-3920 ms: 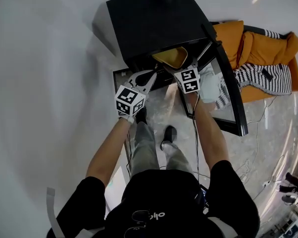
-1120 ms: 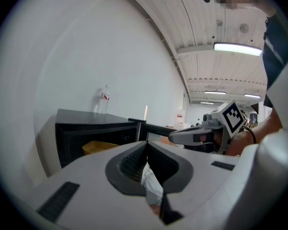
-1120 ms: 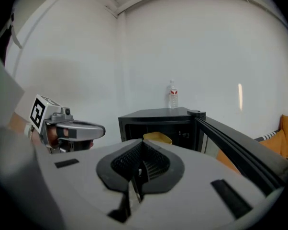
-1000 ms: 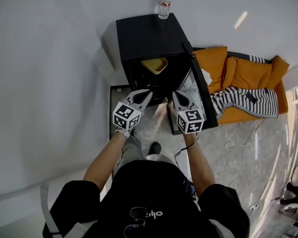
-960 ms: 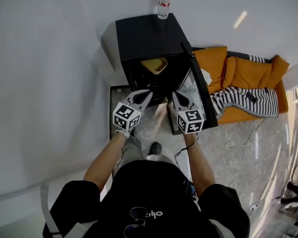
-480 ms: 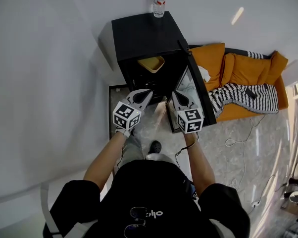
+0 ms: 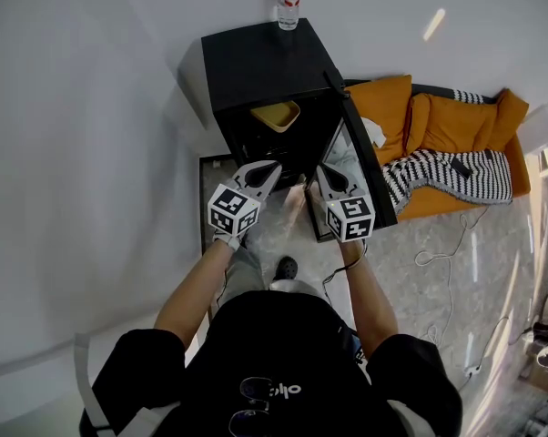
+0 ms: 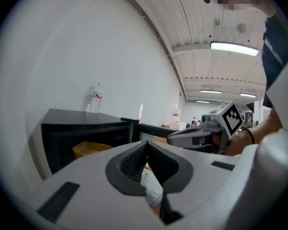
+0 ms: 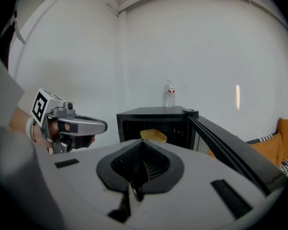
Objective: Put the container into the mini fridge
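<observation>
My left arm [image 7: 197, 285] and right arm [image 7: 370, 285] reach forward, holding the left tool [image 7: 270, 166] and right tool [image 7: 321, 171] side by side, apart, aimed at the open fridge [image 7: 256, 57]. Both tools are clenched and empty. The container [image 7: 276, 115] sits inside the fridge, well clear of them.

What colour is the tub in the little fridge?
Yellow. The container shows best in the right gripper view.

Bright, even indoor light. Strip lamp [image 8: 234, 48] glares overhead in the left gripper view. Pale streak [image 7: 433, 24] reflects beyond the fridge [image 7: 260, 62], whose soft shadow falls leftward. Gripper views: heavy fisheye, black corners, near foreground slightly soft.
</observation>
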The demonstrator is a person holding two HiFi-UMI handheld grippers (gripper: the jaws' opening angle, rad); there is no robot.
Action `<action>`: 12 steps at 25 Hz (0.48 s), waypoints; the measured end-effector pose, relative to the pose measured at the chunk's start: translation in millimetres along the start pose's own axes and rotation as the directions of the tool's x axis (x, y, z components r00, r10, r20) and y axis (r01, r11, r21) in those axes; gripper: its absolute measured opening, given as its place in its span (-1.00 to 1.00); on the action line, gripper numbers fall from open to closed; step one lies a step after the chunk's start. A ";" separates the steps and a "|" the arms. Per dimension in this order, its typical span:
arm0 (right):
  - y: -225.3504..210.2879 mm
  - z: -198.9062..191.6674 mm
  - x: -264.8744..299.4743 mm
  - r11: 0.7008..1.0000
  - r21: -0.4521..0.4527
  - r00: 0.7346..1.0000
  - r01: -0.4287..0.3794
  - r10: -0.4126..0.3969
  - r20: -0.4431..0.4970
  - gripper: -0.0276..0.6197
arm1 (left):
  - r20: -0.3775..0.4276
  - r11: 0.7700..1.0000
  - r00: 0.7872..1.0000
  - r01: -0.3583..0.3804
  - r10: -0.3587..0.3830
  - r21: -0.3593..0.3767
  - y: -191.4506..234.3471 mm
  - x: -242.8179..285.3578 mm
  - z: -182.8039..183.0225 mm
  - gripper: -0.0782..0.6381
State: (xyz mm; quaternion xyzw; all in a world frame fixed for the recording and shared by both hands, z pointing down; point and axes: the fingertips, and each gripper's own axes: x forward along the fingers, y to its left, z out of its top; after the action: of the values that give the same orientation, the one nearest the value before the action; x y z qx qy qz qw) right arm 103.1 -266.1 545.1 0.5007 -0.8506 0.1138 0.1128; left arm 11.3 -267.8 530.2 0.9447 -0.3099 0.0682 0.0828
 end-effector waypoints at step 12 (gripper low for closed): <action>-4.6 5.2 0.3 1.000 -0.001 1.000 -0.012 0.012 0.005 -0.89 | -0.004 1.000 1.000 0.012 -0.012 0.012 -3.8 9.5 6.2 -0.76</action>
State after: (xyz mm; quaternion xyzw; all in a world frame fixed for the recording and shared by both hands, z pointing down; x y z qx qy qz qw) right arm 106.6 -270.2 540.6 0.4957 -0.8541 0.1129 0.1100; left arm 21.6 -271.5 525.5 0.9469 -0.3036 0.0715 0.0782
